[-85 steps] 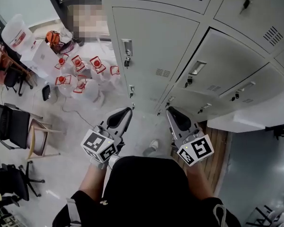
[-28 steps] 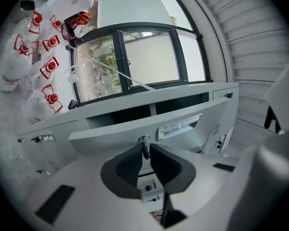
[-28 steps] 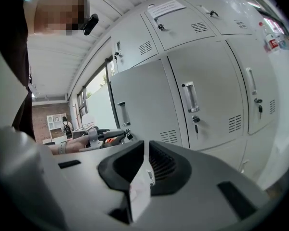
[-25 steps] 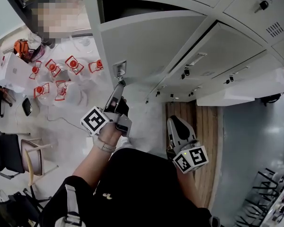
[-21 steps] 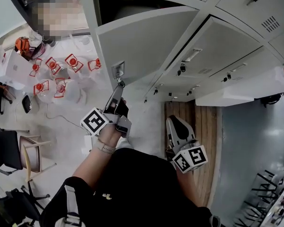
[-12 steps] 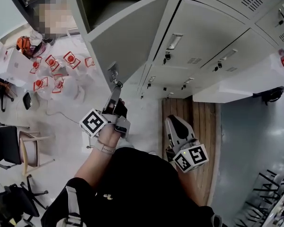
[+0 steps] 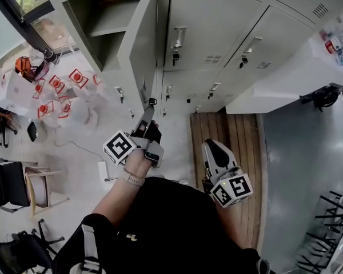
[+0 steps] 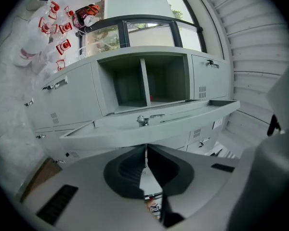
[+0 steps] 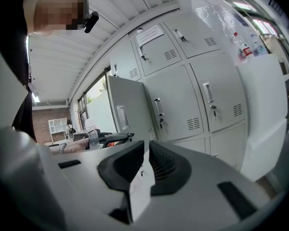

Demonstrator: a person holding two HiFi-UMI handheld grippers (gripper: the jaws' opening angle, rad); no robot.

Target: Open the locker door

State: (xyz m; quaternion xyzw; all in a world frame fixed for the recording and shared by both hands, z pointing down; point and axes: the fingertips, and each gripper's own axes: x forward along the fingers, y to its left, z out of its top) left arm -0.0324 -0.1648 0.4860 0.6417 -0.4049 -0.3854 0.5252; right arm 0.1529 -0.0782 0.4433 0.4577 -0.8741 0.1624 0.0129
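The grey locker door (image 7: pixel 142 44) stands swung wide out from its open compartment (image 7: pixel 103 21), edge-on to me. My left gripper (image 7: pixel 149 111) reaches up to the door's lower free corner, its tip right at the small key (image 7: pixel 152 101) hanging there. In the left gripper view the door's edge (image 8: pixel 183 115) and lock cylinder (image 8: pixel 142 121) lie just past the left gripper (image 8: pixel 146 147). Its jaws are closing, almost together, with nothing between them. My right gripper (image 7: pixel 210 145) hangs low by my body, jaws together and empty. The right gripper (image 9: pixel 147 146) looks at the door (image 9: pixel 127 110) from the side.
Closed lockers (image 7: pixel 214 27) continue to the right of the open one. A white counter (image 7: pixel 274 90) juts out at right above a wooden floor strip (image 7: pixel 223 133). Several water jugs with red labels (image 7: pixel 57 90) and chairs (image 7: pixel 11 181) stand at the left.
The door has swung from partly ajar to wide open, with my left gripper following its free corner. My head has turned towards the lockers. The right gripper has stayed put.
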